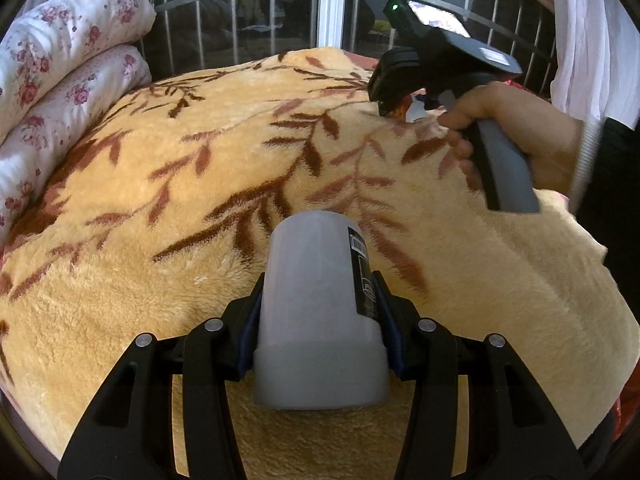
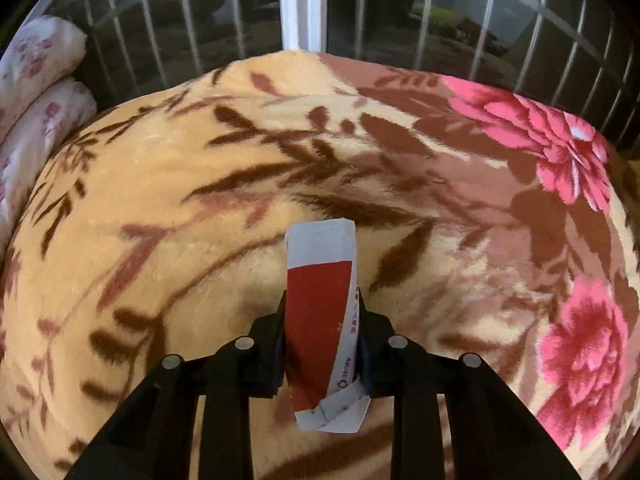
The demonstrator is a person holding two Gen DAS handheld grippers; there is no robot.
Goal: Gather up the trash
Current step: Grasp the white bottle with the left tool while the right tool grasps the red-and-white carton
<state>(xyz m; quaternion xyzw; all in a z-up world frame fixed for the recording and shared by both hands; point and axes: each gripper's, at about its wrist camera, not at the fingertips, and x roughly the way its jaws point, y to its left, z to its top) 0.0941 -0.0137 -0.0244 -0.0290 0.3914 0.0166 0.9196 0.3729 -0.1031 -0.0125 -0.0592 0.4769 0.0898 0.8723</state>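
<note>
My left gripper [image 1: 318, 300] is shut on a translucent grey plastic bottle [image 1: 316, 300] with a black label strip, held above a yellow fleece blanket [image 1: 160, 200]. My right gripper [image 2: 320, 332] is shut on a red and white carton [image 2: 320, 312], held lengthwise above the same blanket [image 2: 180, 240]. In the left wrist view the right gripper's body [image 1: 436, 64] and the hand holding it show at the upper right, with a bit of the carton [image 1: 418, 110] under it.
Folded floral quilts [image 1: 60, 72] are stacked at the left, also seen in the right wrist view [image 2: 36, 92]. A barred window [image 1: 280, 12] runs behind the bed. Pink flower print [image 2: 560, 148] covers the blanket's right side. A white curtain [image 1: 592, 40] hangs at the right.
</note>
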